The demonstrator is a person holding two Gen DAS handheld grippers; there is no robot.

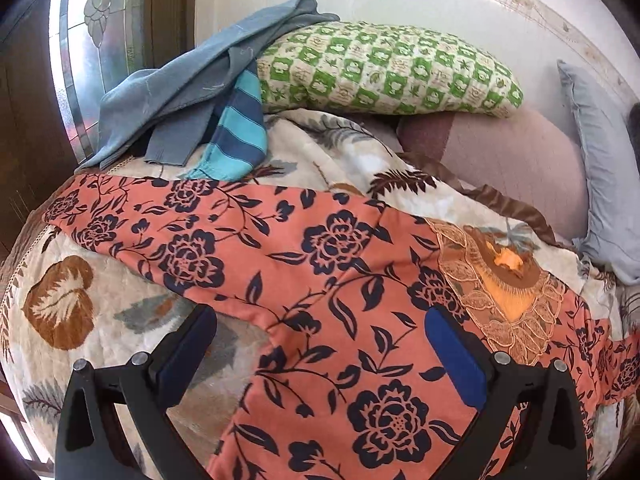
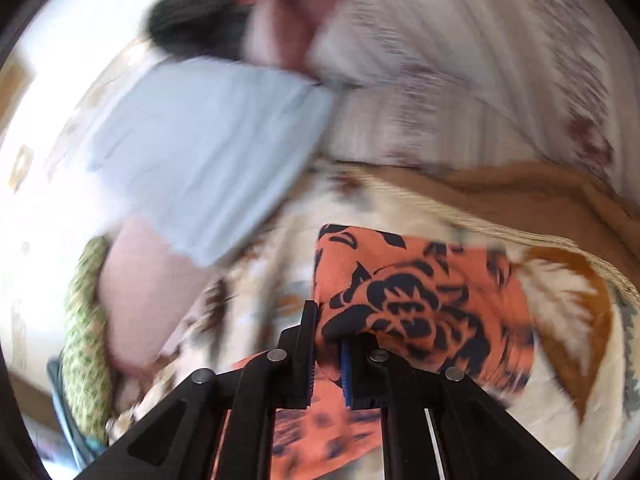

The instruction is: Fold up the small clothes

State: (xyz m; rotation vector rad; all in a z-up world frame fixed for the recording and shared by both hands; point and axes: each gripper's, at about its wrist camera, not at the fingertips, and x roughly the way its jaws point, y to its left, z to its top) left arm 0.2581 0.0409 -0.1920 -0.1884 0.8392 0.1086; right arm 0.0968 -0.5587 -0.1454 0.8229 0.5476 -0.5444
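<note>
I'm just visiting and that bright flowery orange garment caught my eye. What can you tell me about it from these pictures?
The orange garment is thin, soft-looking cloth printed with dark navy roses and leaves, with a tan lace neckline panel. It lies spread, slightly wrinkled, across the leaf-patterned quilt. The left gripper stands open over it, not pinching. The right gripper is shut on a bunched fold of it; that view is blurred.

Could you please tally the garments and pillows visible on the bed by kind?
Floral orange garment: 1
Grey-blue garment: 1
Blue striped garment: 1
Pillows: 3, namely green patterned, pink and pale blue
Total: 6
</note>
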